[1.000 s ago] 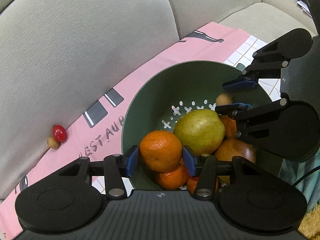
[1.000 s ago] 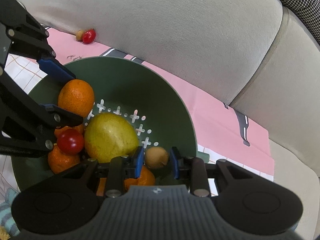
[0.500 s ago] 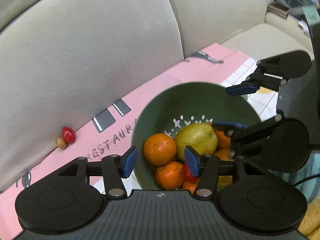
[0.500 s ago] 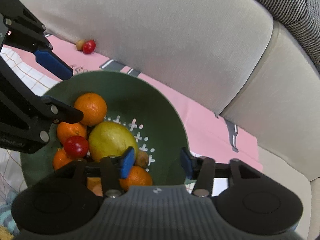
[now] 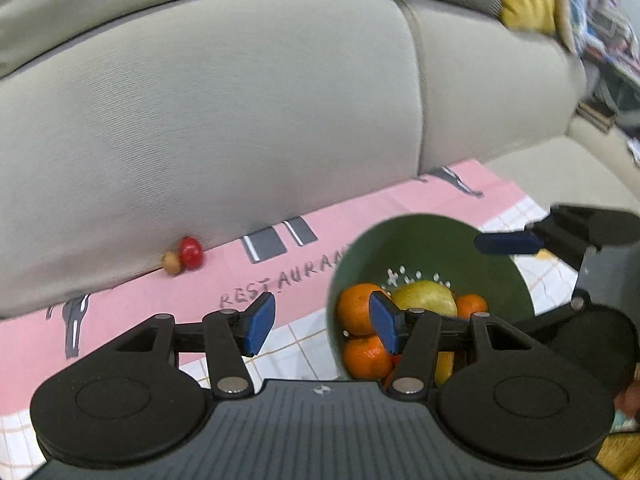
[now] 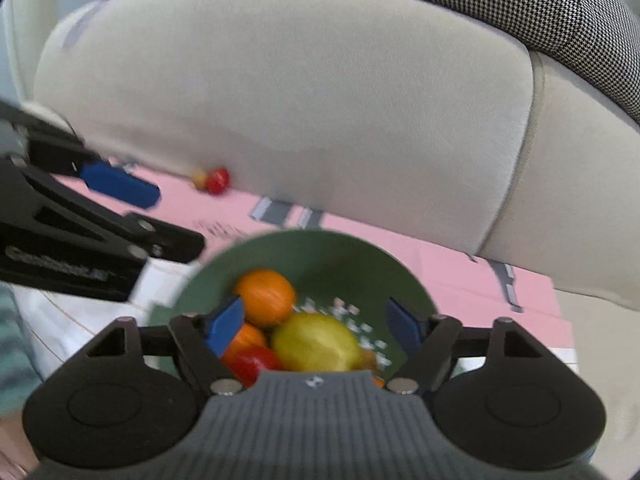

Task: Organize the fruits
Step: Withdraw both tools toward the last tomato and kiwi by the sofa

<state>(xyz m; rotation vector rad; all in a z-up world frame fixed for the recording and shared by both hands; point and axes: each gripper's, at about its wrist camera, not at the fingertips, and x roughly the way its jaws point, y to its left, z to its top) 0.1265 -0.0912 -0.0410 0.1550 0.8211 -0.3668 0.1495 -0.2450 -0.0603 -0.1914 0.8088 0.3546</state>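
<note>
The green bowl (image 5: 432, 240) of oranges (image 5: 354, 314) plus a yellow pear (image 6: 316, 344) sits below and beyond the right gripper (image 6: 316, 326), whose empty jaws are opening, and just right of the left gripper (image 5: 322, 322), jaws apart, nothing held.

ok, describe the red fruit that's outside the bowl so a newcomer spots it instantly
Start at the grey sofa backrest and follow its bottom edge to the pink cloth. The small red fruit sits in that crease, left of the green bowl, touching a smaller tan fruit.
</note>
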